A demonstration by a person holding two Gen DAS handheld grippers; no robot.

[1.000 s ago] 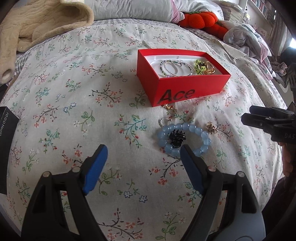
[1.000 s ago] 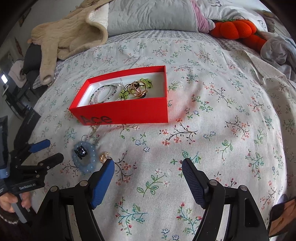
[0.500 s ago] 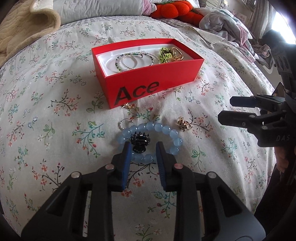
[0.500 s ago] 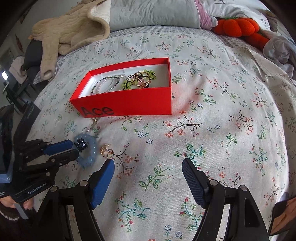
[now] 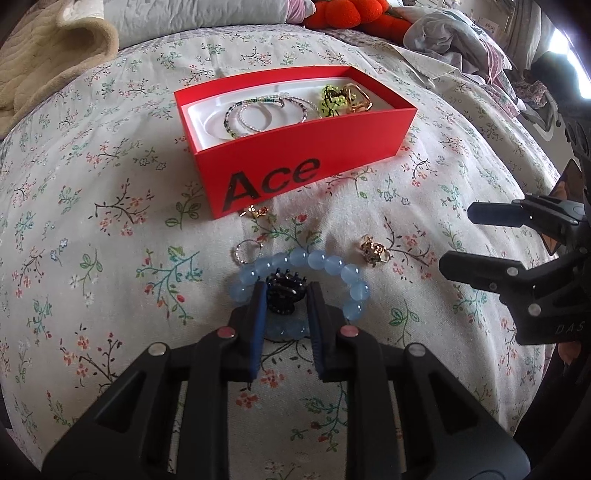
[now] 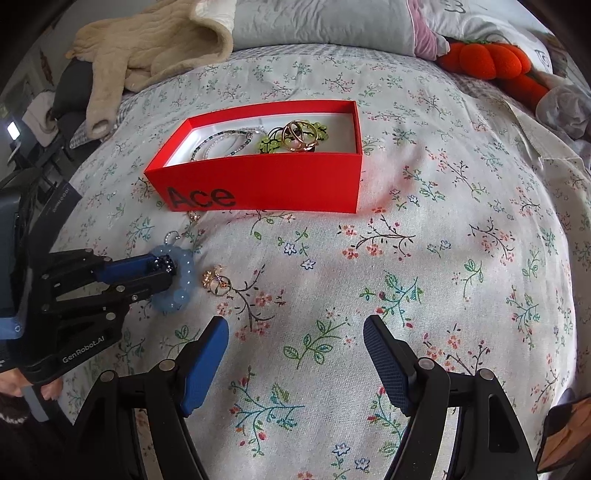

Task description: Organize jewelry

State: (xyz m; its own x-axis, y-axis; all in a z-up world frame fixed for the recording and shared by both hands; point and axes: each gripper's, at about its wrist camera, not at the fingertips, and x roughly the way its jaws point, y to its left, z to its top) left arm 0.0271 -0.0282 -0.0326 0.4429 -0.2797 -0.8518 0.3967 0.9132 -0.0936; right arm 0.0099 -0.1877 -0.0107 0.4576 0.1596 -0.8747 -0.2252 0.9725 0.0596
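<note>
A red "Ace" box (image 5: 306,162) (image 6: 266,184) sits on the floral bedspread and holds bead bracelets (image 5: 258,110), a green piece and gold rings (image 6: 299,134). In front of it lie a blue bead bracelet (image 5: 325,264) (image 6: 183,275), a black hair claw (image 5: 284,291) inside its ring, a gold ring (image 5: 373,251) (image 6: 216,282), a small silver ring (image 5: 243,251) and a gold charm (image 5: 256,211). My left gripper (image 5: 284,295) (image 6: 168,271) is shut on the black hair claw. My right gripper (image 6: 295,347) is open and empty over bare bedspread, right of the jewelry.
A beige blanket (image 6: 147,48) and grey pillow (image 6: 321,22) lie at the back. An orange plush toy (image 6: 491,62) and crumpled clothes (image 5: 461,33) lie at the back right. A black box (image 6: 55,206) sits at the bed's left edge.
My left gripper moved forward over the blue bracelet and closed its jaws on the black hair claw. My right gripper stayed open and shifted only slightly.
</note>
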